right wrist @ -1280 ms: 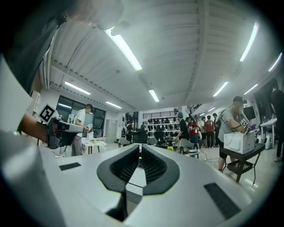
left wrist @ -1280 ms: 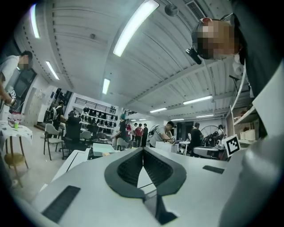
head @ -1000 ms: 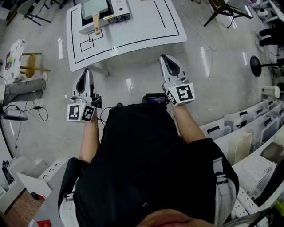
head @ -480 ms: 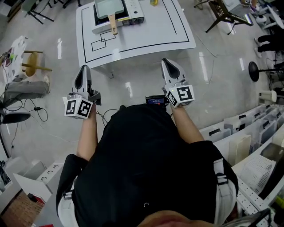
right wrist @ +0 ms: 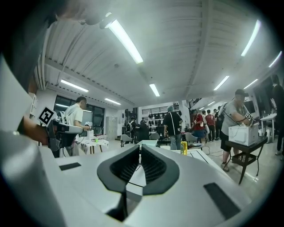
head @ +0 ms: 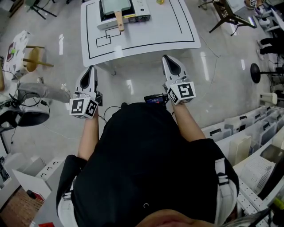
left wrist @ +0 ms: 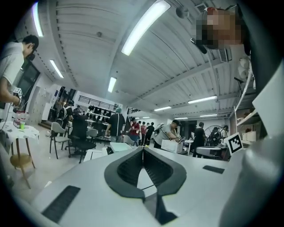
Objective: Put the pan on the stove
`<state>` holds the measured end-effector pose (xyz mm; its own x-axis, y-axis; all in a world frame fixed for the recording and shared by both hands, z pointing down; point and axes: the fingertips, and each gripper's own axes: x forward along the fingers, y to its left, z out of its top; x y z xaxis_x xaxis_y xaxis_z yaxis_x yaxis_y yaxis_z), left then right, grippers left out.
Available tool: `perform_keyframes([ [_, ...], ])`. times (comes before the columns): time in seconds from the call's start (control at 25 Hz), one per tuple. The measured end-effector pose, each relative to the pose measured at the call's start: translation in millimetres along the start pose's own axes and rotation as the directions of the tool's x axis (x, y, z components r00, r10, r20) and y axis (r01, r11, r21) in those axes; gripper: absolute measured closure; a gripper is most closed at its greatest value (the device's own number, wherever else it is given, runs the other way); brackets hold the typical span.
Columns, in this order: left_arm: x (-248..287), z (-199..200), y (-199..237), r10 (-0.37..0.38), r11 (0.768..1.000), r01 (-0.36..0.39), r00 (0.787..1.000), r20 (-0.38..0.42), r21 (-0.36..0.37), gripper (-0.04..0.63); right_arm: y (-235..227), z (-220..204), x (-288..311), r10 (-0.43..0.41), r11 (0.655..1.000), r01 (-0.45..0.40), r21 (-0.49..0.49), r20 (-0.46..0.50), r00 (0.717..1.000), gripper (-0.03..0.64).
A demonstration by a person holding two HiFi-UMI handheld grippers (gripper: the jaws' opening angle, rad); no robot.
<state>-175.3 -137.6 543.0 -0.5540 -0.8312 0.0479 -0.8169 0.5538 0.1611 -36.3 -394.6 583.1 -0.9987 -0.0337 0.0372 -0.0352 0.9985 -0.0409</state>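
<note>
Pan (head: 116, 5) (atop stove (head: 141, 9)) lies beyond right hand-held gripper (head: 167, 57).

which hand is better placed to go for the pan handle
Left, probably. The pan's wooden handle sits on the table's left half, nearer the left gripper than the right gripper. Both are short of the table, fingers shut and empty.

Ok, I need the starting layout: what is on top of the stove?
A rectangular pan sits on the stove, its wooden handle sticking out over the table. The pan covers most of the stove's top, so the surface beneath it cannot be seen.
</note>
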Motion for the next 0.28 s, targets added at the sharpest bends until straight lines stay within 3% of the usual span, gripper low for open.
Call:
perform_keyframes([
  [0.28,4,-13,0,-0.018,1.0,0.018,1.0,-0.013,-0.026,0.578,-3,-3,-1,0.005,1.0,-0.005,0.002,-0.007,1.0,0.589],
])
